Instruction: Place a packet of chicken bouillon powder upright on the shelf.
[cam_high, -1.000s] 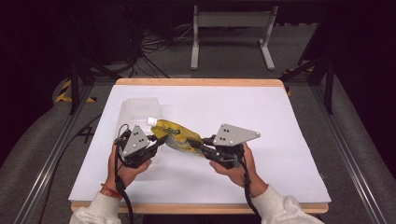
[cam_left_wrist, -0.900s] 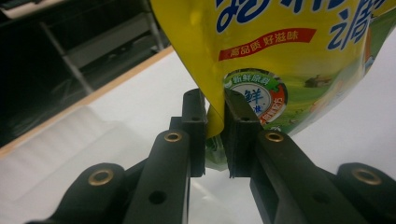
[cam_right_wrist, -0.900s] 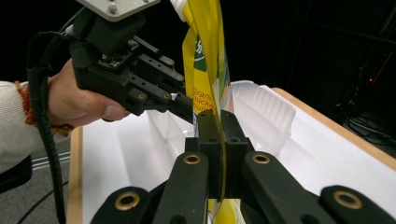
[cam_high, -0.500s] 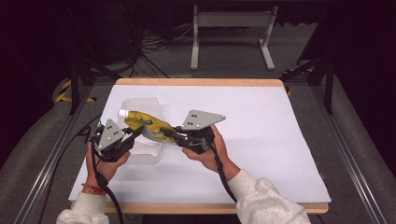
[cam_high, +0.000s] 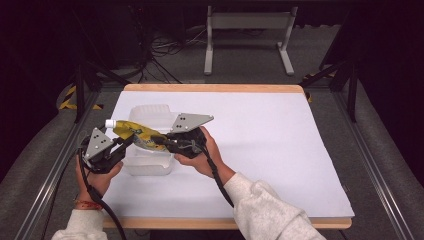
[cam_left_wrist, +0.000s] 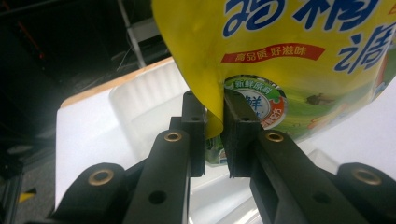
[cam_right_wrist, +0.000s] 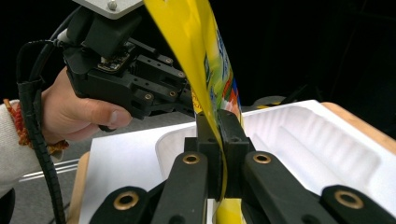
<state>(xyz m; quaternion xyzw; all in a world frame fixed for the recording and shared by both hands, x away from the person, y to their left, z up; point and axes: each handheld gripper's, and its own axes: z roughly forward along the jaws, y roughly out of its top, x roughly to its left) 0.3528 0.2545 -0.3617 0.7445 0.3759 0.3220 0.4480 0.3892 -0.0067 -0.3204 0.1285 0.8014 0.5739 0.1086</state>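
the yellow pouch (cam_high: 136, 135) has a white screw cap (cam_high: 109, 123) at its far-left end and blue and red printed lettering on its face (cam_left_wrist: 299, 51). it is held up off the table, lying roughly level above the white plastic tray (cam_high: 150, 112), with its flat edges pinched at both ends.

Table (cam_high: 320, 89): wooden top, pale edge showing at the far side and along the near side. Covered almost wholly by a white sheet (cam_high: 280, 150) lying flat on it, corners square to the top. On the sheet, at its left part: one translucent white plastic tray (cam_high: 150, 112), shallow, ribbed inside, rounded corners, standing upright with its open side up. Its ribbed wall also shows in the left gripper view (cam_left_wrist: 140, 93) and the right gripper view (cam_right_wrist: 317, 140).
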